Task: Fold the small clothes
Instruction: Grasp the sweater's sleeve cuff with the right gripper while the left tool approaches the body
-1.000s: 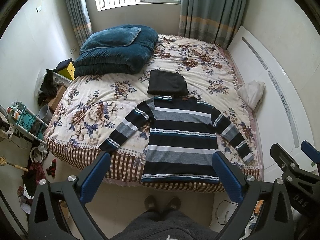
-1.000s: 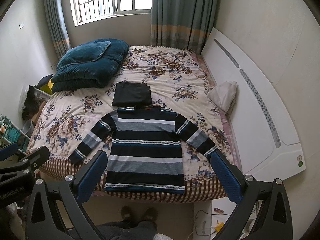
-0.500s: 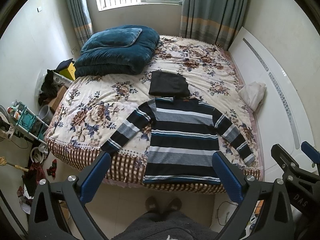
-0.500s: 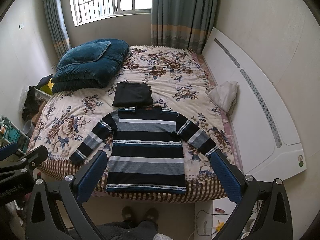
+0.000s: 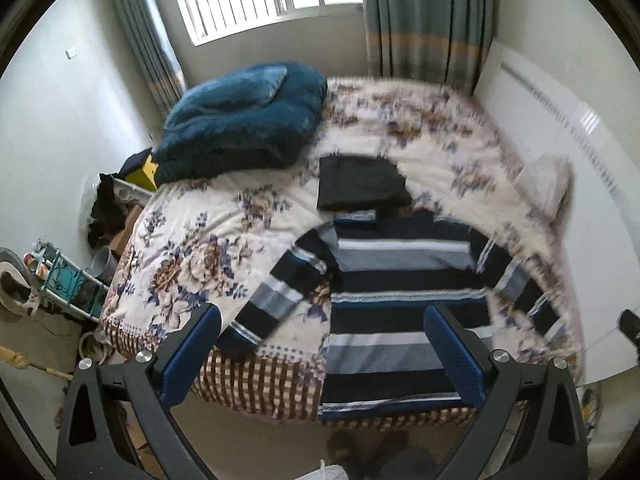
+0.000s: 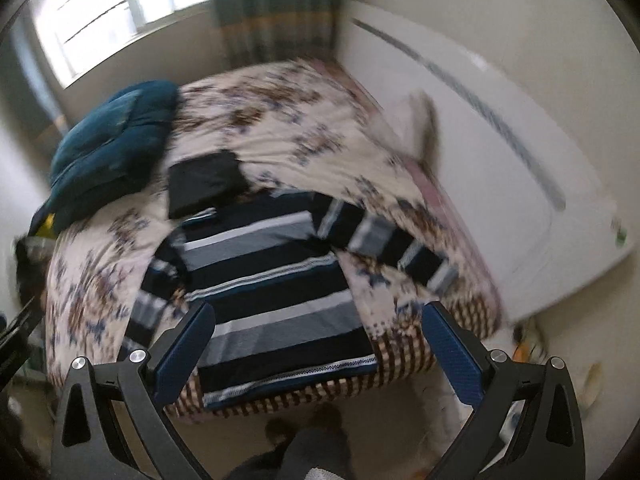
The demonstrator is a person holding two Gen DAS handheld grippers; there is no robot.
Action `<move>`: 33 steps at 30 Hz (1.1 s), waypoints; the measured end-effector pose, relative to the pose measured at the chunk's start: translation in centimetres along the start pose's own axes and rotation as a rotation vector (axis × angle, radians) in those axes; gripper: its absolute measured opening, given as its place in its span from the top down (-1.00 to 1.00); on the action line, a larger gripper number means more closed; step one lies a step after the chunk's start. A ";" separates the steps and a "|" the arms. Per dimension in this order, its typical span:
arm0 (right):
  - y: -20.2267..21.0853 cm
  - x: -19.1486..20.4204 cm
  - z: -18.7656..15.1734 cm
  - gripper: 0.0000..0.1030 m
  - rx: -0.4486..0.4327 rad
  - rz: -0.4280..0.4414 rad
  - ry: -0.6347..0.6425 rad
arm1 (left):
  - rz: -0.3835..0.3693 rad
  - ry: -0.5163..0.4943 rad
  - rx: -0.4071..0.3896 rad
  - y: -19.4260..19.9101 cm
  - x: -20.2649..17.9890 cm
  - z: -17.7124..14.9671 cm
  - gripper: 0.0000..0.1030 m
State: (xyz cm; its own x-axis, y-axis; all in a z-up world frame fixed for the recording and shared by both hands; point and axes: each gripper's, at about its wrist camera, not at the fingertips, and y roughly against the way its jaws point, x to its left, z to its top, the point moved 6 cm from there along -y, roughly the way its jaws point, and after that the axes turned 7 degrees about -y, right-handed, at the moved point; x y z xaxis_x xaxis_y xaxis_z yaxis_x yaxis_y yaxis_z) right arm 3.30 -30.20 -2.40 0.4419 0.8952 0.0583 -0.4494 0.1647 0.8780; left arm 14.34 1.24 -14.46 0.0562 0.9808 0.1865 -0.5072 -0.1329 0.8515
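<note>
A long-sleeved sweater (image 5: 400, 284) with navy, grey and white stripes lies spread flat at the near edge of the bed, sleeves out to both sides; it also shows in the right wrist view (image 6: 272, 280). A folded black garment (image 5: 360, 184) lies just beyond its collar, also seen in the right wrist view (image 6: 204, 188). My left gripper (image 5: 320, 352) is open and empty, held above the sweater's hem. My right gripper (image 6: 316, 352) is open and empty, held above the hem too. Both views are blurred by motion.
The bed has a floral cover (image 5: 192, 264) with a checked edge. A folded teal quilt (image 5: 244, 120) lies at the far left, a white cloth (image 5: 548, 184) by the white headboard (image 5: 560, 128). Clutter and a rack (image 5: 60, 276) stand on the floor left.
Both grippers have moved forward and down toward the bed, so the sweater looks larger. The right wrist view has tilted and swung right. Nothing on the bed has moved.
</note>
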 end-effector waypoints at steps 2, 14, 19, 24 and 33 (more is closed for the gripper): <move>-4.6 -2.9 0.2 -1.00 0.045 -0.038 -0.087 | -0.005 -0.012 0.032 -2.9 -1.1 0.5 -1.00; -35.6 -26.5 0.5 -0.85 0.322 -0.127 -0.693 | 0.109 -0.038 0.209 -22.8 -11.3 2.1 -1.00; -47.2 -33.9 -2.1 -0.62 0.403 -0.129 -0.930 | 0.109 -0.004 0.342 -32.0 -15.1 0.2 -1.00; -54.7 -38.6 -5.2 -0.61 0.435 -0.153 -1.118 | 0.110 0.012 0.432 -39.8 -17.6 -1.7 -1.00; -59.6 -42.6 -5.5 0.20 0.299 -0.211 -1.237 | 0.098 -0.049 0.456 -47.8 -20.1 -3.6 -1.00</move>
State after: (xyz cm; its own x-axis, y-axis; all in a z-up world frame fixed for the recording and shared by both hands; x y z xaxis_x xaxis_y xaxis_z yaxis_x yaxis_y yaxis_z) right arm 7.02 -75.84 -59.82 0.9765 -0.1401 0.1637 -0.1636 0.0129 0.9864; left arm 34.39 -11.58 -60.62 0.0730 0.9540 0.2907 -0.0828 -0.2847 0.9550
